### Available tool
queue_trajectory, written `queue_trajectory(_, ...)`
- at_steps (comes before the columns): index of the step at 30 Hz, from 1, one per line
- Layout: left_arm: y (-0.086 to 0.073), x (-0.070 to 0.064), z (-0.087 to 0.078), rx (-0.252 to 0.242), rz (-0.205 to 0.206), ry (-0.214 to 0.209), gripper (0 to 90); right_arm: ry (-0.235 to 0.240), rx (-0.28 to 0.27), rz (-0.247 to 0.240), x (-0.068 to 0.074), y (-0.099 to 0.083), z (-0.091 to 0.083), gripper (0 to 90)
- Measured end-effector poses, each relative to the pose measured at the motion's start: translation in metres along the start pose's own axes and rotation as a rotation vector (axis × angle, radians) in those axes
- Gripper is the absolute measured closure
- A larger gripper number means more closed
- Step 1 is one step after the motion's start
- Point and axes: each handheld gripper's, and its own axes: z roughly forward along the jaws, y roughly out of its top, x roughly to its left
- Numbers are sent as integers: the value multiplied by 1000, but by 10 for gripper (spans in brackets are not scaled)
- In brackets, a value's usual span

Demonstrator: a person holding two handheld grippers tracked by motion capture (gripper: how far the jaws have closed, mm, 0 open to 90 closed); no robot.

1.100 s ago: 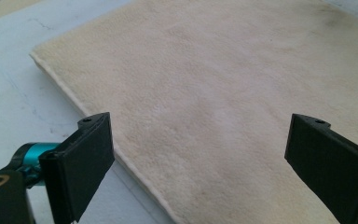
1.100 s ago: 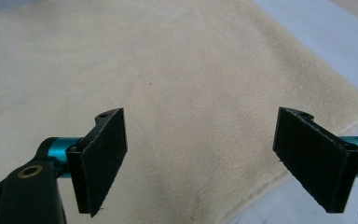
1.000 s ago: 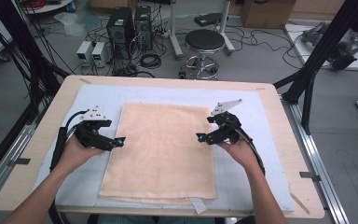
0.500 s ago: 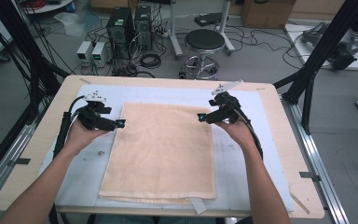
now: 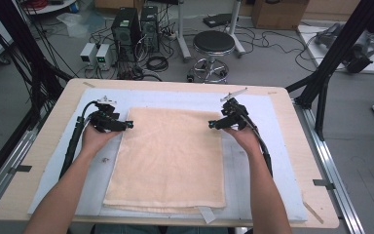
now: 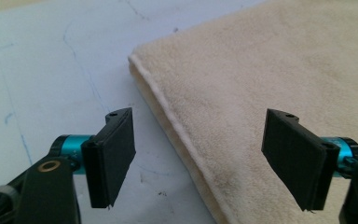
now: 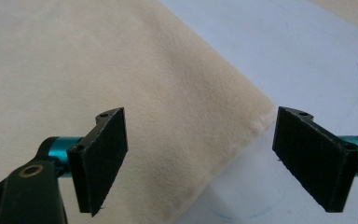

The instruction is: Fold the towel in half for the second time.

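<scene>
My tabletop (image 5: 39,146) carries a pale blue mat (image 5: 277,126), and on it the cream towel (image 5: 170,156) lies flat and squared, likely so its edges are easy to reach. I have the left tongs (image 5: 126,125) at its far left corner and the right tongs (image 5: 212,125) at the far right, both gaping wide and holding nothing, each straddling a towel edge, apparently readied to pinch both corners together.

Even, soft overhead light throughout, faint shadows, no glare; the high view is slightly soft and grainy.
</scene>
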Motion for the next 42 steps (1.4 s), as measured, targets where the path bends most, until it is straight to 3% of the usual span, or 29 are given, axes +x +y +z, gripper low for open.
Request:
queue_trajectory(2, -1, -2, 4, 13, 18, 13, 308, -11, 3, 8, -2, -3, 2, 186)
queue_trajectory(5, -2, -1, 8, 17, -4, 14, 323, -28, 12, 21, -5, -12, 6, 214)
queue_trajectory(9, -5, 2, 13, 37, -45, 26, 351, -12, 19, 78, -11, -24, 11, 258)
queue_trajectory(15, -6, 1, 17, 56, -39, 16, 454, -3, 28, 116, -13, -27, 15, 387)
queue_trajectory(17, -6, 2, 17, 48, -62, 11, 502, -11, 32, 119, -13, -26, 15, 433)
queue_trajectory(20, -6, -2, 20, 34, -75, -10, 645, -17, 54, 110, -7, -21, 17, 581)
queue_trajectory(21, -6, -4, 21, 32, -70, 2, 665, -3, 54, 100, -6, -20, 18, 641)
queue_trajectory(22, -6, -4, 21, 30, -80, -15, 703, 12, 61, 103, -4, -19, 19, 685)
queue_trajectory(23, -6, -2, 22, 31, -112, -37, 771, 29, 60, 109, -4, -18, 20, 739)
queue_trajectory(25, -6, 0, 21, 36, -145, -52, 801, 78, 60, 146, -6, -18, 20, 816)
queue_trajectory(27, -6, 2, 22, 28, -158, -65, 814, 93, 72, 166, -8, -17, 20, 832)
queue_trajectory(31, -5, 5, 20, 15, -159, -51, 832, 95, 67, 147, -8, -13, 18, 843)
queue_trajectory(36, 1, 13, 15, -27, -192, -47, 835, 87, -19, 138, -11, -8, 9, 851)
queue_trajectory(38, 7, 12, 13, -35, -172, -37, 835, 89, -15, 150, -12, -2, 5, 851)
queue_trajectory(39, 10, 10, 12, -45, -159, -31, 835, 78, -8, 131, -11, 3, 3, 850)
queue_trajectory(42, 10, 12, 7, -58, -156, -32, 836, 73, -69, 101, -9, 13, -7, 851)
